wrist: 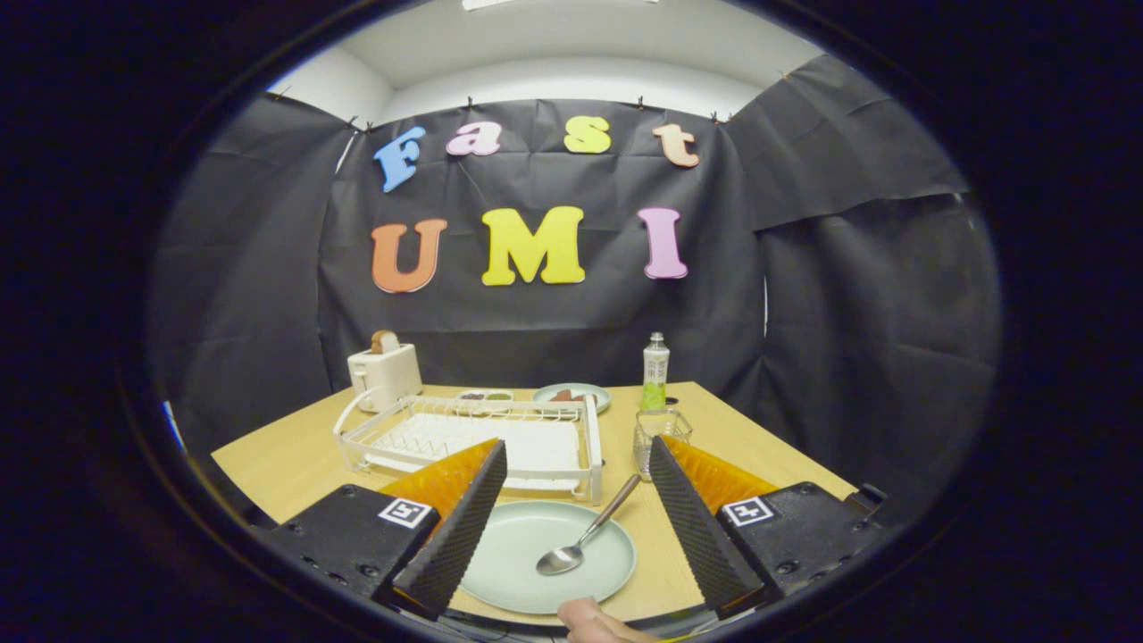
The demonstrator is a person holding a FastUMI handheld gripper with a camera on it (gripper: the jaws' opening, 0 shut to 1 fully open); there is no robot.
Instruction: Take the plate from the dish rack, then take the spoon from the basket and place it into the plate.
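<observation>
- Gripper [578, 451]: its two fingers are spread wide apart, holding nothing, poised above the near edge of the wooden table [295, 455].
- Plate [536, 558]: pale green, lying flat on the table near its front edge, between the two fingers and partly hidden by the left one; it is out of the dish rack.
- Spoon [585, 536]: its bowl rests inside the plate, right of centre; the handle slopes up over the plate's far rim toward the basket, free of both fingers.
- Dish rack [487, 438]: white, empty, just beyond the plate toward the table's middle-left; only a narrow strip of table separates the two.
- Basket [659, 438]: a small clear container just right of the rack, beyond the spoon's handle tip.
- Far edge of the table: a white toaster [384, 373] at the left corner, a small dish [485, 396], a second green plate [573, 395] with food, and a green-labelled bottle [655, 371] behind the basket.
- Open room: bare tabletop lies left of the rack and along the right edge.
- A fingertip [594, 618] shows at the table's front edge.
</observation>
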